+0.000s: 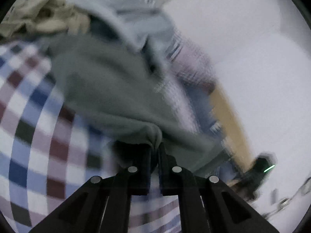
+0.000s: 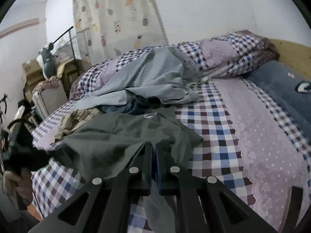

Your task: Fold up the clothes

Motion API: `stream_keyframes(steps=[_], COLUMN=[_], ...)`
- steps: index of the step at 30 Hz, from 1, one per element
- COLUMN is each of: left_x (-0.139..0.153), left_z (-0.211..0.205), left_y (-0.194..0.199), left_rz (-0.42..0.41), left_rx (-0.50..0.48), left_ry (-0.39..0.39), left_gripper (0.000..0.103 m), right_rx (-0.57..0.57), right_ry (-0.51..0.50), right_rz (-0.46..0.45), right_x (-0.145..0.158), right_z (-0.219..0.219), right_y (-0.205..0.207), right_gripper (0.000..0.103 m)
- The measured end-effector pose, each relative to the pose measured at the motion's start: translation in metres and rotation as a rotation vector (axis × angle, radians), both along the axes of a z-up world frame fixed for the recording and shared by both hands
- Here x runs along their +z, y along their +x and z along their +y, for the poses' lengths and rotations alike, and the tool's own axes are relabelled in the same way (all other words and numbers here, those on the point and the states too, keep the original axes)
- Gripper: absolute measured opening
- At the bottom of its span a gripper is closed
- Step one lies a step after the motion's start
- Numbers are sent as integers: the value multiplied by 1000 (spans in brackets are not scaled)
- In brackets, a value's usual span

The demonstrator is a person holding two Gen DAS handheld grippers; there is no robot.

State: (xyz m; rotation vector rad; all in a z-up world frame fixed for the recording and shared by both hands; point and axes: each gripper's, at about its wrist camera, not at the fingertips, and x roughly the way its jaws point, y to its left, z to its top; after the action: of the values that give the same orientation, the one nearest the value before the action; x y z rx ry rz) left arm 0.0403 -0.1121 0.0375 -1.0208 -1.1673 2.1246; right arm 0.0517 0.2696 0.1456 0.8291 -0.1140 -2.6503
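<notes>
Left gripper has its jaws pinched nearly together on a bunched edge of the grey-green T-shirt; that view is blurred. Right gripper likewise, jaws almost closed, clamping the shirt's near hem. One T-shirt, spread on the checked bedsheet. Beyond the shirt: one beige garment at left, one dark blue garment, one light blue garment heaped behind.
</notes>
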Motion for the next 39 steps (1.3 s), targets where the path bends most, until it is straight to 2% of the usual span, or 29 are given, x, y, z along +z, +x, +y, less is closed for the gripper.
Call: stream_keyframes(steps=[3, 4, 5, 6, 7, 9, 12, 16, 18, 21, 24, 27, 29, 30, 31, 32, 33, 34, 35, 37, 39], left_x=[16, 13, 5, -2, -11, -26, -35, -22, -19, -14, -7, -14, -21, -22, -21, -21, -20, -20, -20, -18, -10], left_z=[-25, -34, -43, -51, -56, -61, -55, -36, -28, -10, 11, 29, 42, 48, 52, 54, 54, 54, 51, 42, 31], left_y=[-8, -12, -16, -18, -17, -16, -18, -8, 1, 19, 35, 48, 55, 58, 60, 59, 57, 54, 53, 52, 52], left_rz=[56, 42, 12, -22, -65, -145, -197, -157, -140, -120, -61, -62, -75, -64, -46, -48, -59, -70, -70, -60, -41], left_rx=[84, 125, 172, 216, 255, 297, 262, 198, 149, 40, -27, -102, -151, -160, -163, -161, -158, -155, -145, -117, -93], left_ry=[146, 158, 154, 139, 121, 98, 73, -66, -112, -205, -350, -385, -425, -453, -483, -482, -468, -454, -434, -391, -352], left_gripper=[7, 16, 42, 60, 83, 84, 84, 84, 84, 84, 83, 79, 70, 70, 67, 47, 30, 9, 8, 2, 1], right_rx=[-11, -17, -23, -28, -37, -47, -63, -86, -102, -120, -138, -141, -129, -123, -117, -109, -99, -87, -73, -42, -22], right_ry=[-12, 13, 41, 63, 92, 136, 156, 149, 155, 145, 140, 119, 102, 96, 94, 94, 93, 91, 91, 93, 105], right_rz=[-46, -70, -97, -117, -148, -198, -228, -220, -213, -214, -198, -183, -188, -192, -192, -189, -185, -179, -176, -172, -183], right_x=[-9, -17, -26, -32, -43, -58, -68, -66, -64, -63, -59, -54, -53, -52, -51, -50, -48, -47, -46, -44, -45], right_z=[2, -2, -5, -7, -10, -12, -11, -7, -6, -4, -5, -4, -4, -4, -4, -5, -4, -4, -3, -1, 6], right_y=[-12, -19, -26, -30, -36, -45, -51, -54, -55, -56, -54, -52, -50, -49, -47, -43, -39, -35, -30, -22, -13], right_gripper=[2, 2, 3, 2, 3, 2, 2, 3, 3, 3, 3, 6, 7, 7, 13, 17, 27, 36, 41, 41, 41])
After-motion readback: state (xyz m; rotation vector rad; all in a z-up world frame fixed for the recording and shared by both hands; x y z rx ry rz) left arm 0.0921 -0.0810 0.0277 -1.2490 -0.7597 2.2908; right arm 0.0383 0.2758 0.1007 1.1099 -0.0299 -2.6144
